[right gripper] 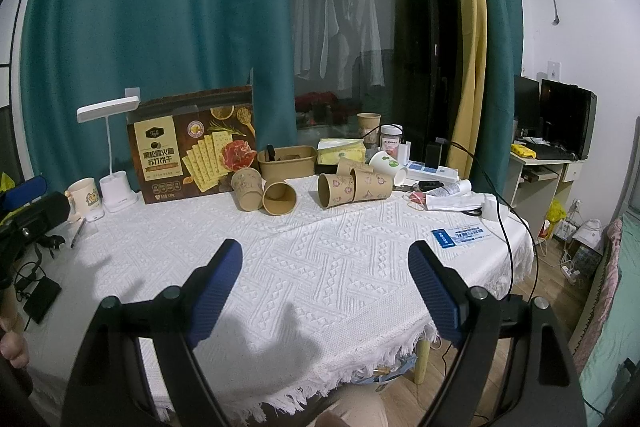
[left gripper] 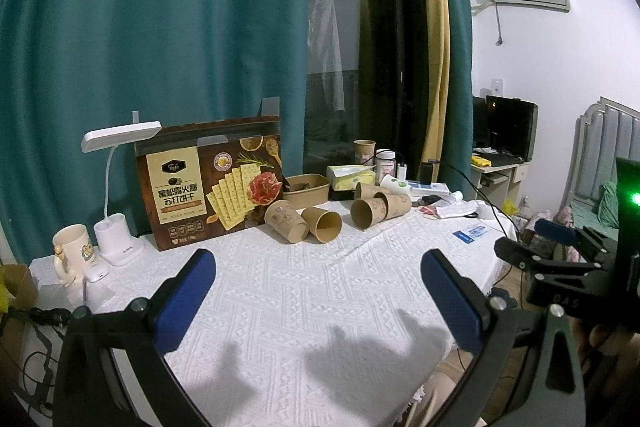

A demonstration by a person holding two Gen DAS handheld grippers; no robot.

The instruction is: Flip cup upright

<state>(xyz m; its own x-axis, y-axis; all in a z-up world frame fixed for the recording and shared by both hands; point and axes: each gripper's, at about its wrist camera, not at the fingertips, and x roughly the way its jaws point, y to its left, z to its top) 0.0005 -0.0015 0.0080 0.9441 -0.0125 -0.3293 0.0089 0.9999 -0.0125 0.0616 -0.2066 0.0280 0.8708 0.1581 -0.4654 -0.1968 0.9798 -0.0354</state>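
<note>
- Both of my tools are empty and spread wide: the left hand-held gripper (left gripper: 318, 269) and the right hand-held gripper (right gripper: 325, 261) hang over the bare near part of the table (right gripper: 320, 267), well apart from any cup.
- The tipped kraft cups (right gripper: 280, 197) lie on their sides in a loose row toward the back of the table, just in front of the cracker box (right gripper: 192, 155) and the paper bowl (right gripper: 286, 159).
- I would go first for the cup with its mouth facing me (left gripper: 322, 225), since its rim is plainly in view.
- I judge a pinch across the wall near the rim is best, light enough not to crush the paper.
- Its neighbour (left gripper: 286, 221) touches it, so I should come in from the free side, lift slightly, then turn the wrist.
</note>
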